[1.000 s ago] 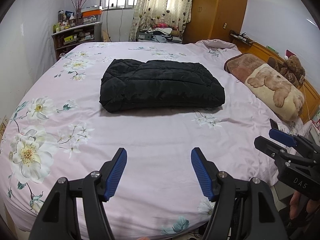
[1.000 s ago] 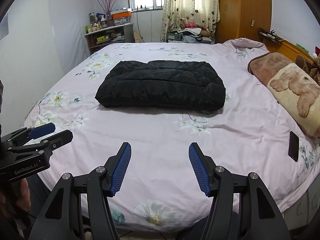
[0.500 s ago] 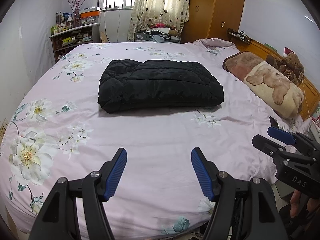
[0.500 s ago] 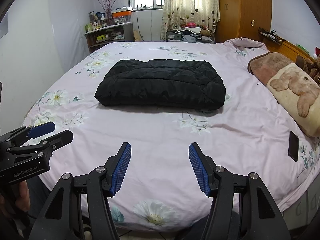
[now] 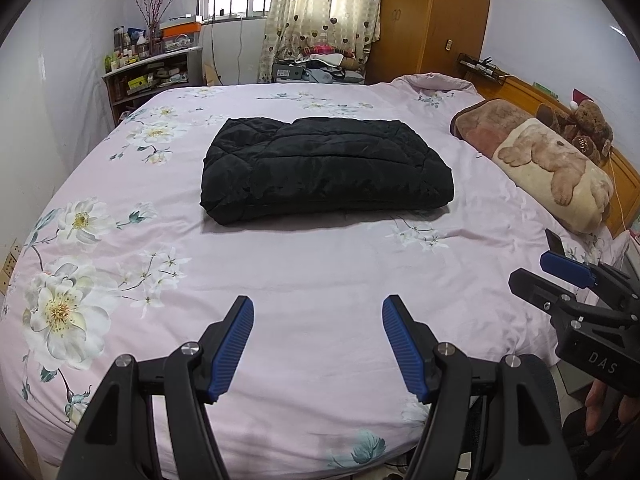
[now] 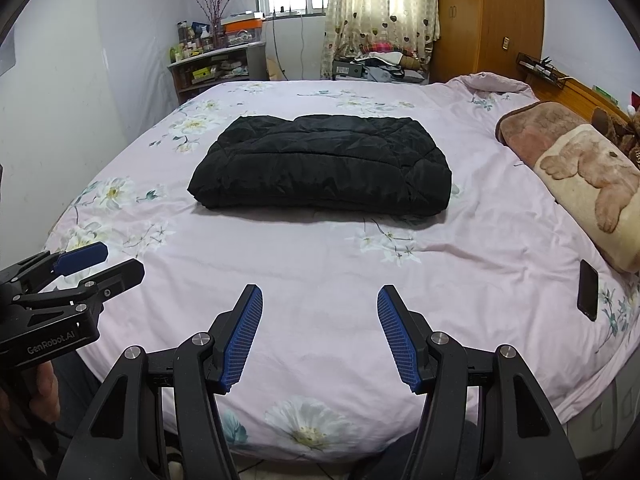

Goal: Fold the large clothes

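A black quilted jacket [image 5: 324, 168] lies folded into a thick rectangle in the middle of the bed; it also shows in the right wrist view [image 6: 320, 166]. My left gripper [image 5: 318, 308] is open and empty, held over the bed's near edge, well short of the jacket. My right gripper [image 6: 320, 296] is open and empty too, beside it over the near edge. Each gripper shows at the side of the other's view: the right one [image 5: 560, 276], the left one [image 6: 100, 260].
The bed has a pink floral cover [image 5: 320, 272]. Pillows [image 5: 556, 172] and a teddy bear [image 5: 588, 128] lie along the headboard at right. A black phone [image 6: 588, 290] lies near the right edge. A shelf [image 5: 152, 76], a cluttered stand and a wardrobe [image 5: 432, 16] stand behind.
Both grippers have drifted very slightly; the view barely shifts. The jacket has not moved and both grippers stay open.
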### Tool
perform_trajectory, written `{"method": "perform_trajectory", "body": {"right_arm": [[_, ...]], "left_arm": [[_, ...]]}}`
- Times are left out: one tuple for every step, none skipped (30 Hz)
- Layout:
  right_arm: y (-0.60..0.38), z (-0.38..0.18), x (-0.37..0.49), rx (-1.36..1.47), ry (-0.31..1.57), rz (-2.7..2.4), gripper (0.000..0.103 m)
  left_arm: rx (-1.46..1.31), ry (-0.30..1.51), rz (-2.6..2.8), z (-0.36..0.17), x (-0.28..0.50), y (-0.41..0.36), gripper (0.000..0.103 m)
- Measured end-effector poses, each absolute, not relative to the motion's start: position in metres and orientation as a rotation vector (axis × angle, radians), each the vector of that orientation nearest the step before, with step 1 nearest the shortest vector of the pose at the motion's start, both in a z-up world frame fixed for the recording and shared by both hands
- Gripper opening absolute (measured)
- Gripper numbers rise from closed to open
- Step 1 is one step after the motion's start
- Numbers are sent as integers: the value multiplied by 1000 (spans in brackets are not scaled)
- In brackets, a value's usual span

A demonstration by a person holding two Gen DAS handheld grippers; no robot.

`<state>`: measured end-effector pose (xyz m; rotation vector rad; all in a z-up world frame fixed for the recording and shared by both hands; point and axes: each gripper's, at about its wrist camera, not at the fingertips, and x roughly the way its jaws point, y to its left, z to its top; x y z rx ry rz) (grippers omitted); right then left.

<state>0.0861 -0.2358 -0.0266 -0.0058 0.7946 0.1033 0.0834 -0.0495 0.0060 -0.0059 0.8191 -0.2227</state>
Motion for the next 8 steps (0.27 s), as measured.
{"method": "perform_trajectory", "body": {"right_arm": [[-236,-27,86,-5,795,103,60],[-237,-27,86,-4,795,103,60],[-236,-27,86,-5,795,103,60],[-236,-27,86,-6,796,103,60],[-237,-27,86,-7,797,103,60],[-238,-28,87,-6,798,103,60],[-238,-28,87,-7,798,103,60],[-238,-28,87,-7,798,103,60]], "left_arm": [[-6,817,-222,6,83,-49,69],[-5,816,-211,5,84,-49,69],[-4,815,-203,5,84,-49,73],[-5,815,-199,4,85,-48,76],[-6,813,-196,4,85,-47,79],[-8,810,-195,4,85,-46,79],[-10,809,-198,5,85,-45,79],[-12,810,-200,5,86,-45,79]]}}
